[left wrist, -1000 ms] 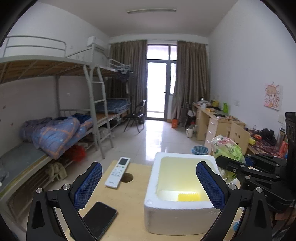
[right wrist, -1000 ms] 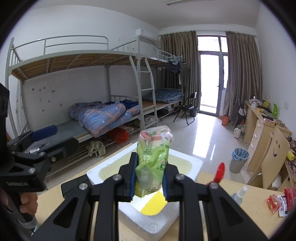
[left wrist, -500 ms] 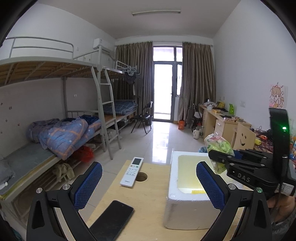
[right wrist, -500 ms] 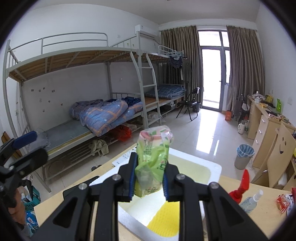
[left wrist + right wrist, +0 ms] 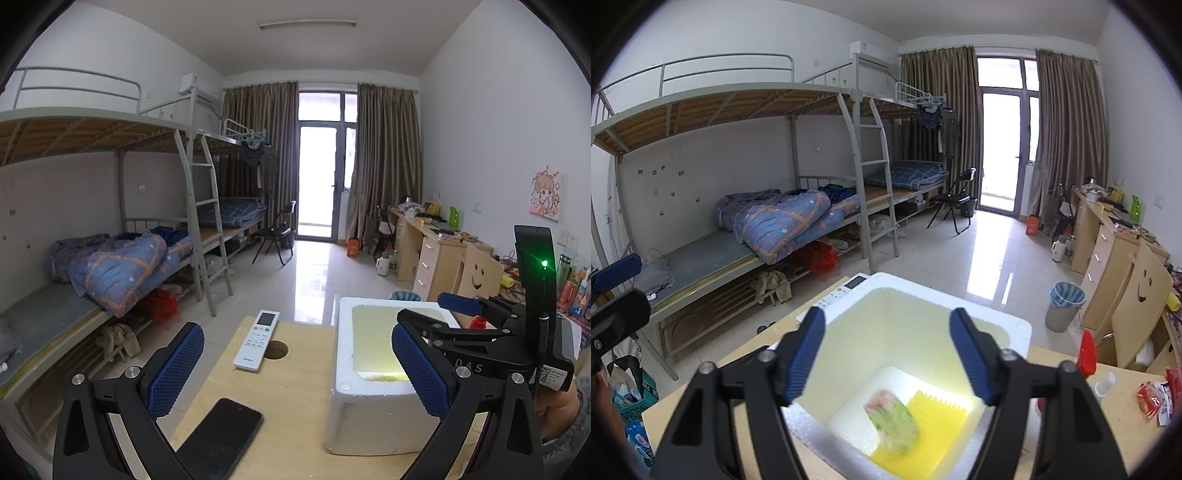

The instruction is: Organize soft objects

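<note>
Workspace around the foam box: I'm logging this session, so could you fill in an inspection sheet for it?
Surface: light wooden table with a round hole beside the remote.
Job's things: green snack bag, blurred, inside the white foam box, partly over a yellow sponge.
Clutter: air-conditioner remote, black phone, red-capped spray bottle, red snack packets.
Grippers: left gripper open, holding nothing; right gripper open above the box.
Cables: nothing seen on the table.
Surroundings: bunk beds with blue quilt, folding chair, desks, waste bin, curtained balcony door.
</note>
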`<state>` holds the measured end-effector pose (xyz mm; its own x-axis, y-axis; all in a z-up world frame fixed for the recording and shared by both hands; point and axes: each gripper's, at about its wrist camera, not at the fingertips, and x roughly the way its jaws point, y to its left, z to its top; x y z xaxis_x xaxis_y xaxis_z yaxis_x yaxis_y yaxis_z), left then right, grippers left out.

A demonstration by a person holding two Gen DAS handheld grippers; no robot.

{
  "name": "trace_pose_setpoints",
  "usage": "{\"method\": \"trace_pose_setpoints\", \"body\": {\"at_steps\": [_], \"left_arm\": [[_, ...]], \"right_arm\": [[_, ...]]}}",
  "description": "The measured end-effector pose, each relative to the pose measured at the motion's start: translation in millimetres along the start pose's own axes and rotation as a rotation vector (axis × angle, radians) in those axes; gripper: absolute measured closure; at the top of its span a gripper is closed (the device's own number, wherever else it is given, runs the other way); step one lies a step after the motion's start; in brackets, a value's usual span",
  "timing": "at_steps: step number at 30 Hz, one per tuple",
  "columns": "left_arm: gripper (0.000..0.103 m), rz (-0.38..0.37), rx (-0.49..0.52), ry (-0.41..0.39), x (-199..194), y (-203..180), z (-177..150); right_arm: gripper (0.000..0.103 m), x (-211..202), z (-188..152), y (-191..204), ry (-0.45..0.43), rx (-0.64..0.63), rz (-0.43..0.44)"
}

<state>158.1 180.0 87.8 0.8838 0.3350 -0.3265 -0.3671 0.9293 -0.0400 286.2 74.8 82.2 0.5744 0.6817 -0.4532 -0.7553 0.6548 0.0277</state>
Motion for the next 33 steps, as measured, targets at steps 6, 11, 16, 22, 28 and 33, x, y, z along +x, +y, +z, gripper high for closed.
{"method": "trace_pose_setpoints", "body": {"at_steps": [6,11,16,22,28,33], "left_arm": [[0.001,-0.001,0.012,0.001,-4.2,2.5,-0.9],[0.001,0.002,0.022,-0.006,-13.3,11.3,-0.1],[0.001,-0.022,0.017,-0.013,-17.5,19.2,2.9],[0.001,-0.056,0.028,-0.019,-17.9,18.6,7.9],[0.001,-0.141,0.056,-0.037,-27.2,6.6,6.9],[0.001,-0.191,0.07,-0.04,-41.2,-6.1,2.3]], "right_arm": [[0.011,-4.9,-1.2,3.4,-0.013,-0.013,0.012],[0.008,-14.0,1.1,2.4,-0.022,0.022,0.017],[0.008,-24.6,5.4,11.5,-0.038,0.026,-0.008],[0.008,-35.9,8.7,21.1,-0.059,0.026,-0.049],[0.008,-62.5,4.7,22.7,-0.091,0.042,-0.097],[0.008,-99.5,-7.8,25.4,-0.12,0.062,-0.145]]}}
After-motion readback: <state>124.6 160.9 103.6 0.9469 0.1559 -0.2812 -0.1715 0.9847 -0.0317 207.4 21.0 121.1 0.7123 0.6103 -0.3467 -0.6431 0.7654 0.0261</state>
